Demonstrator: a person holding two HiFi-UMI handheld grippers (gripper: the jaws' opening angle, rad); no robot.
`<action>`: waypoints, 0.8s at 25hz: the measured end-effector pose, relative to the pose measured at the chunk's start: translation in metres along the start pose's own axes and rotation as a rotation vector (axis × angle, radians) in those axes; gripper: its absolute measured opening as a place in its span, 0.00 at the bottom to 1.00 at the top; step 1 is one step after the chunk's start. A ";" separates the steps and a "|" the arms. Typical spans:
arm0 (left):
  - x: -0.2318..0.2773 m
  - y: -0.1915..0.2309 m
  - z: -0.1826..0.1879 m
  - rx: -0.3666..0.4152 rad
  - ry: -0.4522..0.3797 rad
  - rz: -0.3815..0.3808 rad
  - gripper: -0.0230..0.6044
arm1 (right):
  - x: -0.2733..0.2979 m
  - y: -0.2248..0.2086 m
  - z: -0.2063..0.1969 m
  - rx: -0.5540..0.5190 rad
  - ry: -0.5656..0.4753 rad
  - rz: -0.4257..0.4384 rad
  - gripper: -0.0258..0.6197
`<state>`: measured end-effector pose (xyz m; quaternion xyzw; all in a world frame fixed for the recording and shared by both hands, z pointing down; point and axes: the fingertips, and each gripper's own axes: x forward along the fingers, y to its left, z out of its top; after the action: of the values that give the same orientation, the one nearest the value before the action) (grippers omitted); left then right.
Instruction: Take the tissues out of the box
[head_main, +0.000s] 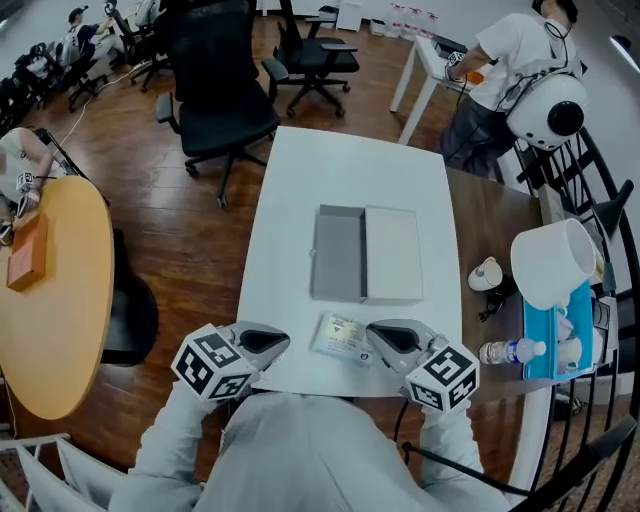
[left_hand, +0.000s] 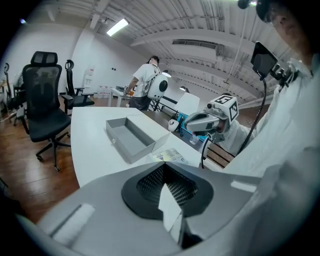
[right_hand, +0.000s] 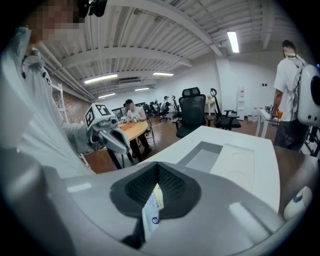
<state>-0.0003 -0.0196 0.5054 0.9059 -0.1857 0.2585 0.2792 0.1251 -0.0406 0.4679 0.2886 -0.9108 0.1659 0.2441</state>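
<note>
An open grey box (head_main: 338, 253) lies in the middle of the white table (head_main: 350, 165), its white lid (head_main: 393, 255) beside it on the right. The box looks empty. A small printed tissue packet (head_main: 338, 337) lies flat near the table's front edge, between my two grippers. My left gripper (head_main: 285, 341) is shut just left of it. My right gripper (head_main: 370, 333) is shut with its tip at the packet's right edge. In each gripper view a thin slip shows in the seam between the shut jaws, white on the left (left_hand: 170, 207), printed on the right (right_hand: 151, 210). The box (left_hand: 131, 137) and packet (left_hand: 170, 156) lie beyond.
Black office chairs (head_main: 220, 110) stand behind the table. A round wooden table (head_main: 50, 300) is at the left. At the right a brown side table holds a water bottle (head_main: 510, 351) and a white lamp shade (head_main: 552, 262). A person (head_main: 510, 60) stands at the far right.
</note>
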 end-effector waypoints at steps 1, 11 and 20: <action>0.000 0.003 0.002 -0.008 0.026 -0.004 0.06 | 0.000 0.000 -0.002 -0.003 0.005 -0.004 0.04; 0.013 0.000 0.012 -0.024 0.161 -0.047 0.06 | -0.003 -0.002 -0.012 0.028 0.014 -0.010 0.04; 0.011 0.003 0.020 0.004 0.182 -0.038 0.06 | 0.001 -0.002 -0.017 0.032 0.025 -0.006 0.04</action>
<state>0.0145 -0.0359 0.4991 0.8826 -0.1420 0.3349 0.2978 0.1318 -0.0354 0.4832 0.2931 -0.9041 0.1835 0.2510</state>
